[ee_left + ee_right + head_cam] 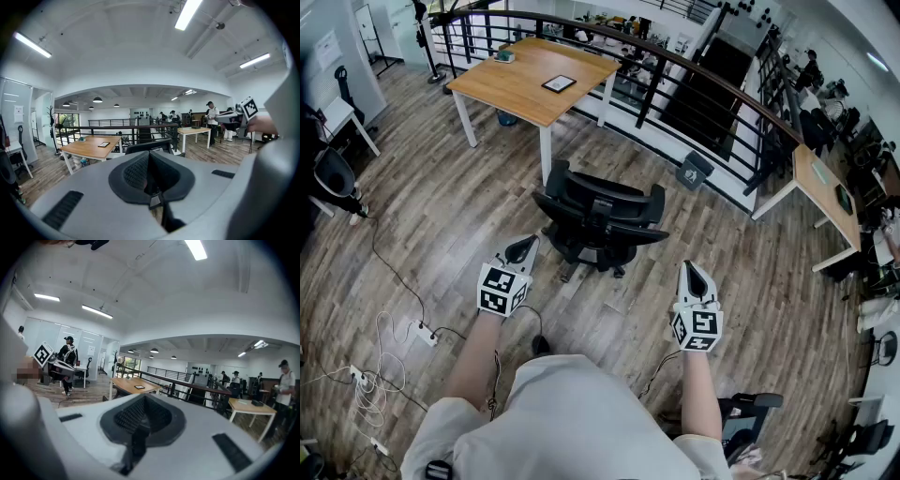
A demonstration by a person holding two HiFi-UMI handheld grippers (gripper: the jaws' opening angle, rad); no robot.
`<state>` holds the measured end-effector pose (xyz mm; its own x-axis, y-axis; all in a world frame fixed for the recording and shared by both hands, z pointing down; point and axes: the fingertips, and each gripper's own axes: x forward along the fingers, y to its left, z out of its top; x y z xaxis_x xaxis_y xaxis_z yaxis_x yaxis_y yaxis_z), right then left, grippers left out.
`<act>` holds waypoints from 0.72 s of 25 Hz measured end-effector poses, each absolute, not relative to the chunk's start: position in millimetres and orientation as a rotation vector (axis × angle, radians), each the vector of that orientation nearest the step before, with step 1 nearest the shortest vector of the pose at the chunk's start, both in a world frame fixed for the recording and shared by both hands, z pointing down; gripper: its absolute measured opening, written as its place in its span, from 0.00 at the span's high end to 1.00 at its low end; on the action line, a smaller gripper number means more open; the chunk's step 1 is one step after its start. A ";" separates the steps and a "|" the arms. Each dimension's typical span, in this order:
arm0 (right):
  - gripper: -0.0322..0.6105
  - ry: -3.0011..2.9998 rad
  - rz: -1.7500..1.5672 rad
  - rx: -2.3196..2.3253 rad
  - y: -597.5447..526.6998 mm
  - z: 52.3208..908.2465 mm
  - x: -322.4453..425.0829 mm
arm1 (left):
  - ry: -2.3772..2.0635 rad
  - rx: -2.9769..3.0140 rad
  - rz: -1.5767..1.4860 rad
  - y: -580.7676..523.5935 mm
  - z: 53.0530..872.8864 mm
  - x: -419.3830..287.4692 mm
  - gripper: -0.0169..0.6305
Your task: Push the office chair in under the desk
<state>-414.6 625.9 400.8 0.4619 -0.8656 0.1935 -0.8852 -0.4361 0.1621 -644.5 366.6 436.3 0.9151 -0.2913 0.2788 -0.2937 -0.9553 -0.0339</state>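
Push not begun: office chair [600,217] at frame centre on the floor, below desk [525,89] (not tucked under), left hand-held gripper [525,247] and right hand-held gripper [690,272] closed, empty, apart from it.

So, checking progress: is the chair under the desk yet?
Out: the office chair stands in front of the desk, not under it.

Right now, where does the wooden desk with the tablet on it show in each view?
Head view: desk upper centre-left, beyond the office chair.
Left gripper view: desk left of centre, just below mid-height.
Right gripper view: desk left of centre, just below mid-height.
Shared landmark: the dark tablet lying on its top.
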 end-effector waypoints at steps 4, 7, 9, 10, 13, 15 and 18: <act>0.95 -1.502 0.113 2.476 620.9 398.6 -412.1 | -0.460 3.069 0.439 361.5 434.4 -641.0 0.98; 0.95 -1.497 0.109 2.475 616.1 397.8 -412.6 | -0.455 3.069 0.437 356.6 434.9 -640.6 0.98; 0.95 -1.491 0.108 2.479 613.4 397.5 -412.8 | -0.451 3.068 0.434 353.5 435.1 -640.6 0.98; 0.95 -1.488 0.109 2.483 612.3 397.2 -412.8 | -0.449 3.067 0.431 352.2 435.0 -640.8 0.98; 0.95 -1.486 0.114 2.494 608.0 396.0 -413.9 | -0.446 3.061 0.430 347.6 434.9 -642.4 0.98; 0.94 -1.488 0.118 2.496 604.6 396.5 -416.1 | -0.439 3.056 0.438 344.8 436.3 -644.0 0.98; 0.94 -1.478 0.121 2.492 598.0 399.5 -420.3 | -0.421 3.053 0.450 339.4 440.4 -645.9 0.98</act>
